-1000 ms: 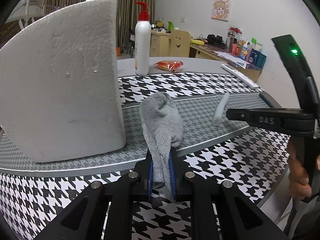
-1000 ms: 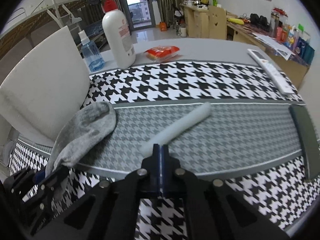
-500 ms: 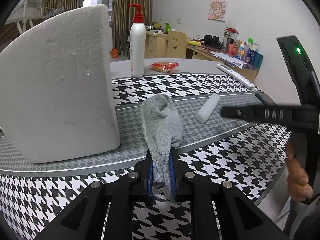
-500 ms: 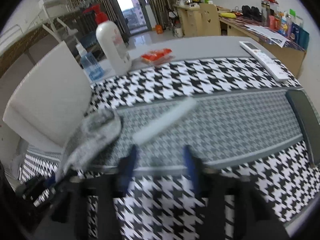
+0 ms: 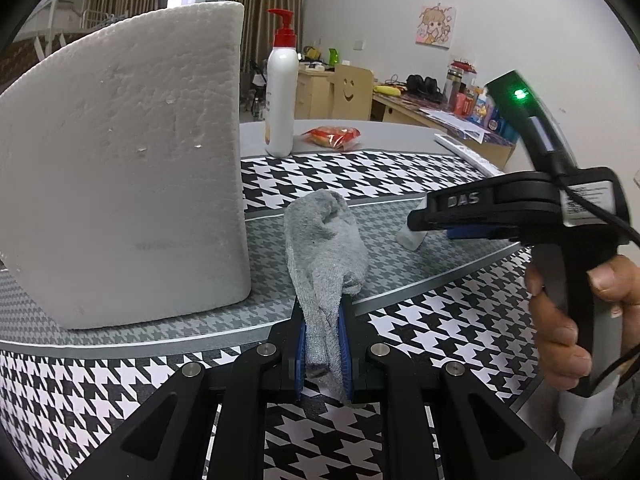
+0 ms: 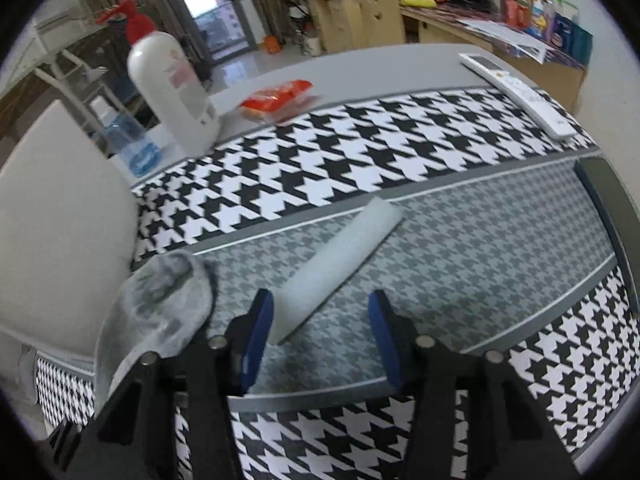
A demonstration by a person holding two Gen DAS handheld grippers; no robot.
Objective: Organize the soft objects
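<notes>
Right gripper (image 6: 320, 316): shut a second ago, now wide apart, holding nothing, near end of the foam stick (image 6: 336, 264) lying between its pads mid-surface; left gripper (image 5: 323, 354): unchanged, clamped on the grey sock (image 5: 326, 248) draped beside the foam block (image 5: 120, 160).

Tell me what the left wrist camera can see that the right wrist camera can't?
Only the left wrist view shows the left claw pinching the gray sock, the person's hand and the cartoon picture on the wall. Only the right wrist view shows the open right claw, the small blue bottle and the whole white foam stick. Both show the sock, the big foam block, the pump bottle and the red snack packet.
</notes>
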